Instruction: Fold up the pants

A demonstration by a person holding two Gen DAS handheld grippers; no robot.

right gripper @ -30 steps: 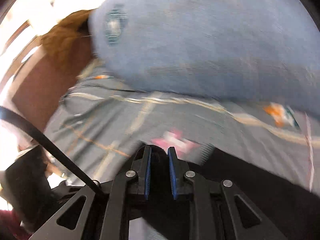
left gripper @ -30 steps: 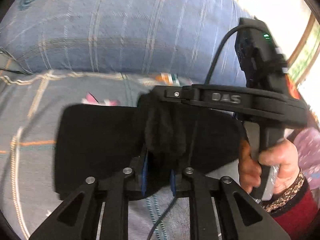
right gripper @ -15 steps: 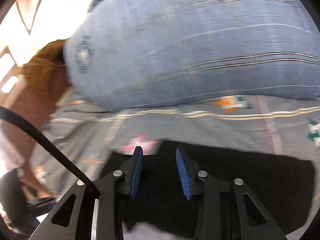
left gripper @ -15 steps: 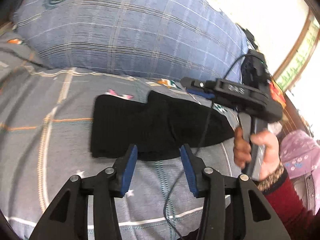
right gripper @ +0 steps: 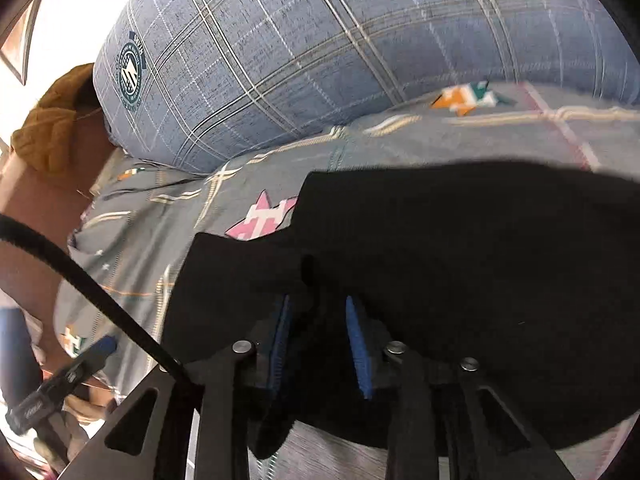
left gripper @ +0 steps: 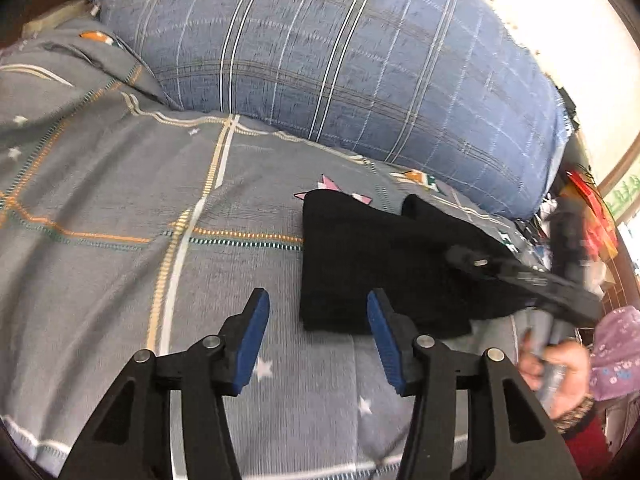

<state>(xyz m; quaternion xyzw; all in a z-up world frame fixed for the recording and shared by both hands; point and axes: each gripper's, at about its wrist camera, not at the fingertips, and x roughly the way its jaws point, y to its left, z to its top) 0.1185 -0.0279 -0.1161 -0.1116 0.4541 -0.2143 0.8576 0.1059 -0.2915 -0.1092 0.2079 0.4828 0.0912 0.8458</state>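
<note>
The black pants [left gripper: 380, 264] lie folded on the grey patterned bed sheet [left gripper: 120, 184], below the pillow. My left gripper [left gripper: 318, 320] hovers over the sheet at their near left corner. Its jaws are opening and its blue pads [left gripper: 256, 336] touch nothing; the corner only shows in the gap ahead. My right gripper [right gripper: 318, 320] is low over the pants [right gripper: 440, 260], its blue pads [right gripper: 356, 344] apart and not pressing the fabric. In the left wrist view it shows as the right gripper [left gripper: 520, 280], held by a hand [left gripper: 560, 364]. The left gripper [right gripper: 60, 384] shows in the right wrist view.
A big blue plaid pillow [left gripper: 340, 60] lies along the far side of the bed. A brown knitted item [right gripper: 52, 128] sits beside it. Clutter [left gripper: 588, 208] and purple floral cloth [left gripper: 616, 352] lie off the bed's right edge. A black cable [right gripper: 80, 280] crosses the right wrist view.
Both grippers were shut on the black fabric and have opened and let it go. The left gripper has drawn back and to the left; the pants now lie flat on the sheet.
</note>
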